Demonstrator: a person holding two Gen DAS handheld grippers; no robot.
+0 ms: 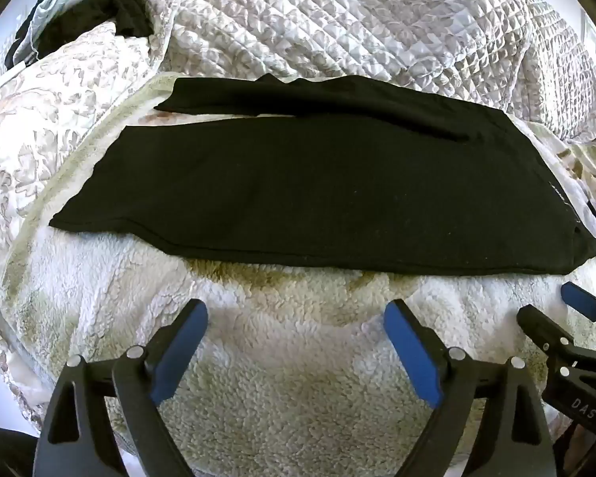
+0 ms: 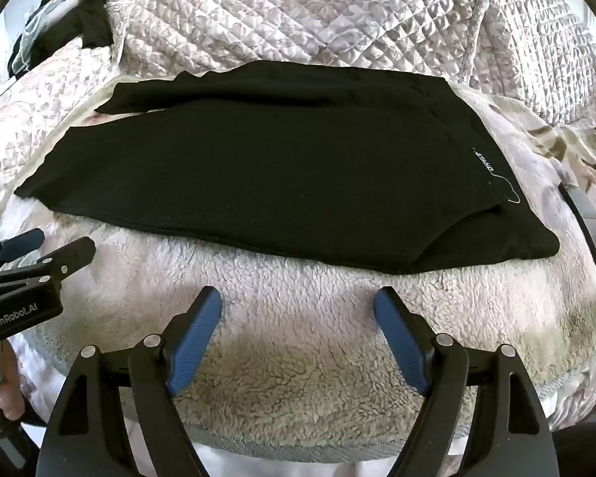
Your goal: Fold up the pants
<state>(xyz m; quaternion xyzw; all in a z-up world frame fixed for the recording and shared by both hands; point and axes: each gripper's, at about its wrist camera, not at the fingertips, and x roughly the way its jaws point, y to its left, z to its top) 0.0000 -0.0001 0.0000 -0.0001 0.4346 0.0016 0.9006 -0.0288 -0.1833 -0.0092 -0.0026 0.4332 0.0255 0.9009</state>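
progress: black pants (image 1: 318, 187) look already folded once lengthwise, one leg laid over the other; the crosswise folds are judged still to do.
pants, place: flat on a cream fleece blanket (image 1: 290, 357) spread over the bed, long axis running left to right, in front of both grippers and not touched by either.
pants, look: plain black knit, mostly smooth; near long edge fairly straight; the far leg (image 1: 282, 95) peeks out behind at the left, so the layers do not sit flush.
waist end: at the right, with a small white-lettered label (image 2: 482, 163) and a loose white thread; a corner sticks out below it.
hem end: at the left, angled, lying near the blanket's edge.
left gripper (image 1: 296, 342): jaws wide apart, empty, over bare fleece short of the near edge.
right gripper (image 2: 298, 330): jaws wide apart, empty, just beside the left one.
surroundings: quilted floral bedspread (image 1: 337, 20) bunched behind; dark clothing (image 1: 115, 12) at far left, possibly on a rack, too small to be sure; a dark flat object (image 2: 588, 230) at the right.
next, judged: bring hem end over to waist end.
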